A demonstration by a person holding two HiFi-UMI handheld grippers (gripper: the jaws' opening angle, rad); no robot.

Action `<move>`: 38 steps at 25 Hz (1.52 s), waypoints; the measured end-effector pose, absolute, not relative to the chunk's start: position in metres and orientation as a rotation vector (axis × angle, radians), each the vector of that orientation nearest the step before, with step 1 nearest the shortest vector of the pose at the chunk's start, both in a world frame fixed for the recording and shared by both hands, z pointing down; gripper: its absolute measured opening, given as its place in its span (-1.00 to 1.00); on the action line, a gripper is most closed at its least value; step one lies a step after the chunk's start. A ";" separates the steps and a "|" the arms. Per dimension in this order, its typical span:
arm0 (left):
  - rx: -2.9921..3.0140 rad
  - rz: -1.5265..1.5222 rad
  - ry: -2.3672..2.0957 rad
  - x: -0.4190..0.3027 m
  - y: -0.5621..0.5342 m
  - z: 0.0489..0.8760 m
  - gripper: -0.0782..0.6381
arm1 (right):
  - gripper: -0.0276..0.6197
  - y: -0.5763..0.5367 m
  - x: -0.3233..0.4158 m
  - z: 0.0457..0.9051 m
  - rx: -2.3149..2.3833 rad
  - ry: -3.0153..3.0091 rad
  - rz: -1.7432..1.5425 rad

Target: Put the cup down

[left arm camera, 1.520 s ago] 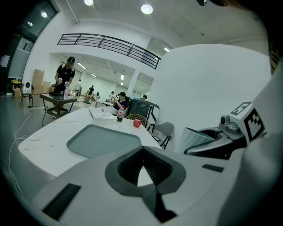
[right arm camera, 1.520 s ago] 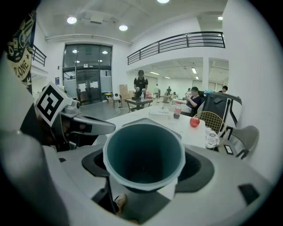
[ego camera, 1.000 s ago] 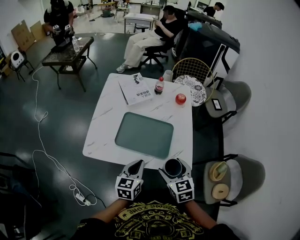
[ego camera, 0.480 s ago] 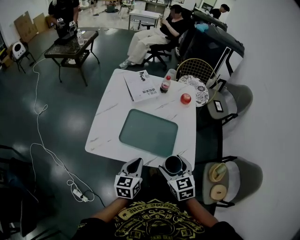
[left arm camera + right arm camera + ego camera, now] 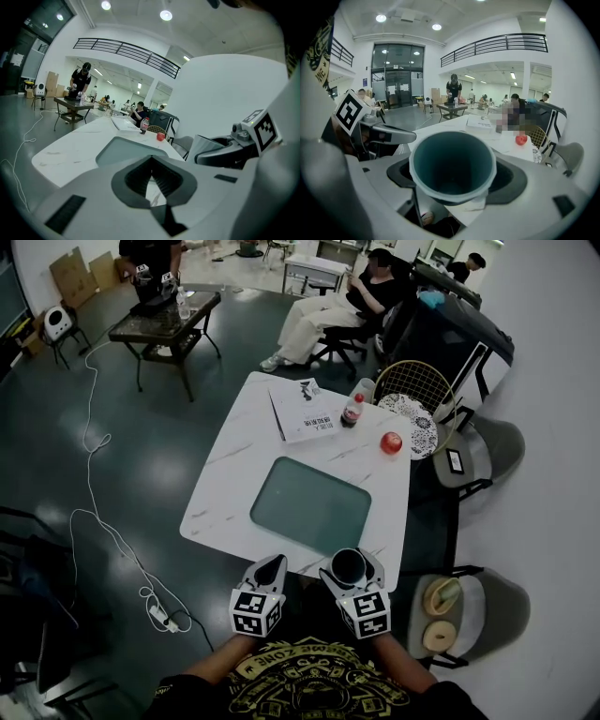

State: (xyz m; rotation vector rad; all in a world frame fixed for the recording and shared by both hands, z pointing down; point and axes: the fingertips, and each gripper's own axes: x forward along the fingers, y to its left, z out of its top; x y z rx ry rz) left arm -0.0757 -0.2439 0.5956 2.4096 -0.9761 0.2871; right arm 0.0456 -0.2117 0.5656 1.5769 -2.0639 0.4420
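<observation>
A dark teal cup (image 5: 349, 565) with a pale rim sits upright in my right gripper (image 5: 352, 568), which is shut on it, at the near edge of the white marble table (image 5: 234, 493). In the right gripper view the empty cup (image 5: 452, 164) fills the space between the jaws. My left gripper (image 5: 270, 571) is beside it to the left, just short of the table edge, shut with nothing in it. In the left gripper view its jaws (image 5: 151, 160) meet at the tips. A grey-green mat (image 5: 309, 505) lies in the table's middle, ahead of both grippers.
At the table's far side lie a booklet (image 5: 305, 412), a cola bottle (image 5: 352, 412) and a red apple (image 5: 391, 442). Chairs stand along the right, one (image 5: 441, 615) holding round items. A white cable (image 5: 103, 531) trails on the floor at the left. People sit and stand beyond the table.
The head view has shifted, so the table sits further right in the picture. Both grippers hold about the same place, and the cup stays in the right one.
</observation>
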 end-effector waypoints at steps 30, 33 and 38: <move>2.295 0.452 -1.144 -0.049 -0.306 0.620 -0.76 | 0.26 -0.302 0.070 0.627 1.407 -2.180 0.499; 2.287 0.470 -1.146 -0.044 -0.310 0.625 -0.76 | 0.26 -0.309 0.071 0.632 1.400 -2.187 0.499; 2.279 0.483 -1.146 -0.038 -0.321 0.633 -0.76 | 0.26 -0.319 0.073 0.639 1.401 -2.185 0.502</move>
